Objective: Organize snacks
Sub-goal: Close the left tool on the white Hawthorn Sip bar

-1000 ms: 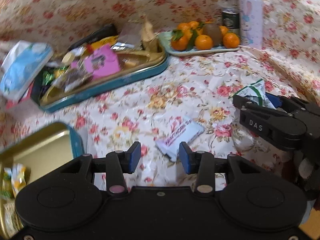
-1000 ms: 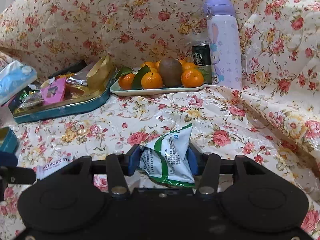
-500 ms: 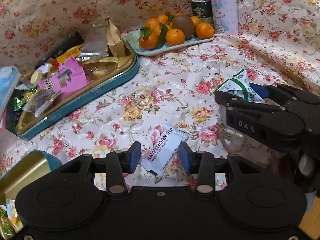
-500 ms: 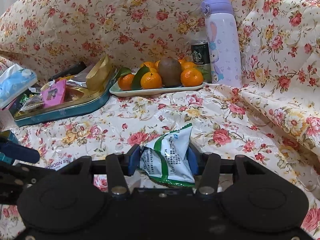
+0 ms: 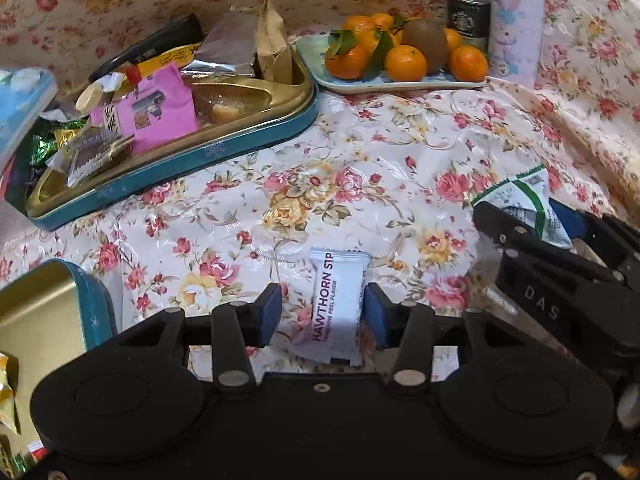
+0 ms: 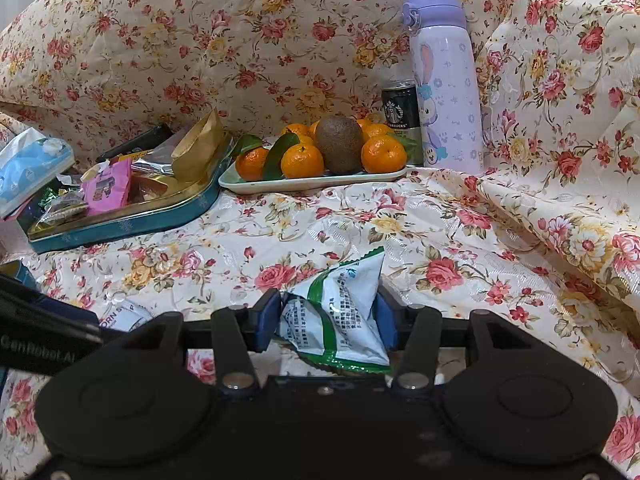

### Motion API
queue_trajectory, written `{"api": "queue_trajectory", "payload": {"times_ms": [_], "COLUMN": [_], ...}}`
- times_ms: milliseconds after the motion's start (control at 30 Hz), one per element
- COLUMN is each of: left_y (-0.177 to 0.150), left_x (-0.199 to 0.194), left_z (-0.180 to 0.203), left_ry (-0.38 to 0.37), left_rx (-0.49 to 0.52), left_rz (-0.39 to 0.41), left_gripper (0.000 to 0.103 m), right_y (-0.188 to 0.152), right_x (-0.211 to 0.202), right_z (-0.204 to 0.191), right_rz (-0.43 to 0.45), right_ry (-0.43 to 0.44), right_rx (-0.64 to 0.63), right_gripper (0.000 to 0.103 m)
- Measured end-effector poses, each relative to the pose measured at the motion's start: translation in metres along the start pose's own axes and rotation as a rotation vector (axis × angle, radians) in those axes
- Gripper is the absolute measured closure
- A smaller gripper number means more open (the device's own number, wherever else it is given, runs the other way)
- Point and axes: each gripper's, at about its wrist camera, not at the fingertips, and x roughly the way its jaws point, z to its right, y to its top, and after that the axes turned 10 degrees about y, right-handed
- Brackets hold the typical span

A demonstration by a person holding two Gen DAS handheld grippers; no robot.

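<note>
Straddling the white hawthorn packet (image 5: 340,304), the left gripper (image 5: 323,314) has its jaws spread, having just been opening, and neither pad touches the wrapper. The packet lies flat on the floral cloth (image 5: 360,160), lower centre of frame, long axis running along the fingers, nearer the right pad. The right gripper (image 6: 326,322) pinches a green-and-white pouch (image 6: 340,312). Only the left view shows the gold-lined tin (image 5: 44,312) at lower left; the right view shows merely the packet's corner.
</note>
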Motion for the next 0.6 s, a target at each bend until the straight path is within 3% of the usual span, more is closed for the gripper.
{"api": "queue_trajectory", "payload": {"times_ms": [500, 600], "left_y": [-0.0025, -0.0001], "left_x": [0.0009, 0.0017], "left_z": [0.0003, 0.0014], "left_ry": [-0.002, -0.017], "left_rx": [0.007, 0.006], "left_rz": [0.007, 0.0], "left_gripper": [0.046, 0.052], "right_y": [0.0004, 0.0004], "right_x": [-0.0008, -0.001], "right_z": [0.0013, 0.0012], "right_rz": [0.001, 0.002], "right_ry": [0.005, 0.004], "right_rx": [0.01, 0.013], "right_gripper": [0.05, 0.05]}}
